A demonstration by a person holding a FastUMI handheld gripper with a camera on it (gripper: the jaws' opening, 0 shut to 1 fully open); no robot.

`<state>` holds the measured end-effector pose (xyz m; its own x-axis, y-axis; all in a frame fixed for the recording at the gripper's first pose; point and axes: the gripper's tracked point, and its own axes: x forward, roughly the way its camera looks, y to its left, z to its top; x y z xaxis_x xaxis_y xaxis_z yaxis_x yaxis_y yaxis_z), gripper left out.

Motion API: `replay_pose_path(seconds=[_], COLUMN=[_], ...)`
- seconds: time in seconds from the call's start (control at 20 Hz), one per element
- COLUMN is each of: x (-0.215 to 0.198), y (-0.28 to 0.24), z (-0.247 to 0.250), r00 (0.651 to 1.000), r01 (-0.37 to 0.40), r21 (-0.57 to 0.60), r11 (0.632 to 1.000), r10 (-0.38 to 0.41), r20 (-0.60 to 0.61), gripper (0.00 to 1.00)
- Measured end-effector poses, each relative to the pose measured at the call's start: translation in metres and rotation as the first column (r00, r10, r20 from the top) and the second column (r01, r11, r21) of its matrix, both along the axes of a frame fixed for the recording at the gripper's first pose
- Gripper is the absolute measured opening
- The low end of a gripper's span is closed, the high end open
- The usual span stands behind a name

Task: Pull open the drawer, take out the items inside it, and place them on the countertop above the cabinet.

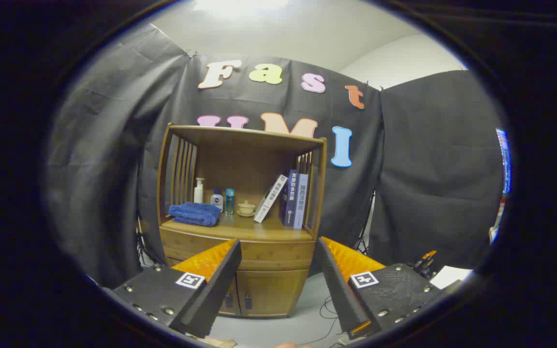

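A: Item one, the gripper (278,249). State?
B: Fingers spread wide, nothing between them, held in the air well short of the wooden cabinet (240,227).

A: What lies just beyond the tips?
B: The drawer (278,256), a wide wooden front seen in the gap between the fingers. Closed, flush with the cabinet face. Contents cannot be seen.

A: Below the drawer?
B: Two cabinet doors (259,292), shut, each with a small dark handle.

A: Above it?
B: The countertop (254,231), forming the floor of an open shelf. On it, listed from the slatted side inward: a folded blue towel (195,213); behind it a white pump bottle (198,191); a small white bottle with a blue cap (217,199); a slim teal bottle (229,201); a small lidded cream cup (246,208); one white book leaning (270,199) against two upright blue books (295,199).

A: Surroundings?
B: Black cloth wall (428,169) behind; pale floor (302,299) with loose cables (329,309).
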<state>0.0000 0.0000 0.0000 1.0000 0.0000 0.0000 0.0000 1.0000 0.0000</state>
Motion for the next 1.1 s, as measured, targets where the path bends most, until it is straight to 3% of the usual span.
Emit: replay_pose_path(seconds=[1.1], x=[0.012], y=[-0.010], z=[-0.004], r00=[0.998], r01=[0.056], r21=[0.027], r11=[0.998], r10=[-0.056], r20=[-0.008], gripper=[0.94])
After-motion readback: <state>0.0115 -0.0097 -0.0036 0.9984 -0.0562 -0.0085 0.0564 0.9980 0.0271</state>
